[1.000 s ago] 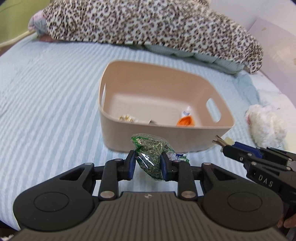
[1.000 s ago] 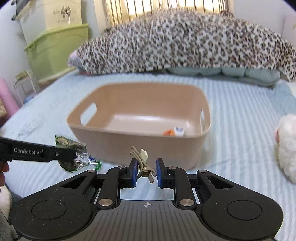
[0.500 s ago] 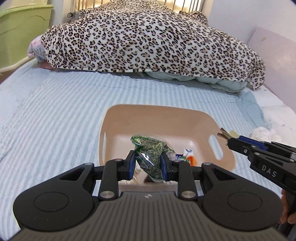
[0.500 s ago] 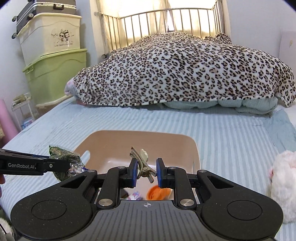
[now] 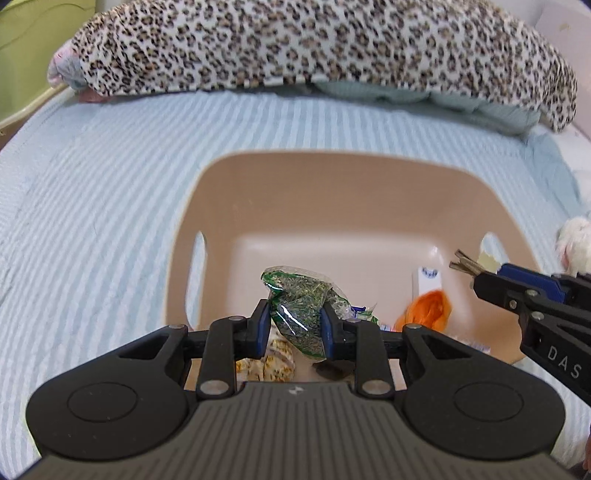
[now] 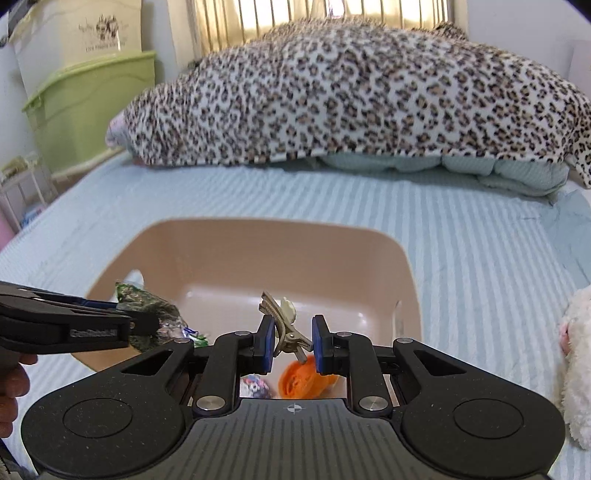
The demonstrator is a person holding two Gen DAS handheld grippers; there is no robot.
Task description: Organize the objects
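Both clamped claws, left (image 5: 294,325) on packet (image 5: 301,301), right (image 6: 293,341) on clip (image 6: 286,326), now over bin (image 5: 332,184)

Beige bin (image 5: 332,192), green packet (image 5: 301,314), leopard-print blanket (image 6: 351,96), pale-blue striped sheet (image 5: 92,206)

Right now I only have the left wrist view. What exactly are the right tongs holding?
Observer: A beige hair clip, tilted and pinched between both pads of the right tongs.
Operator: Where does it hang?
Observer: In the right wrist view it shows against the inside of the tan bin, with an orange item just below it in the picture.
Operator: Anything off to the far left?
Observer: A green storage box with a cream box stacked on it.
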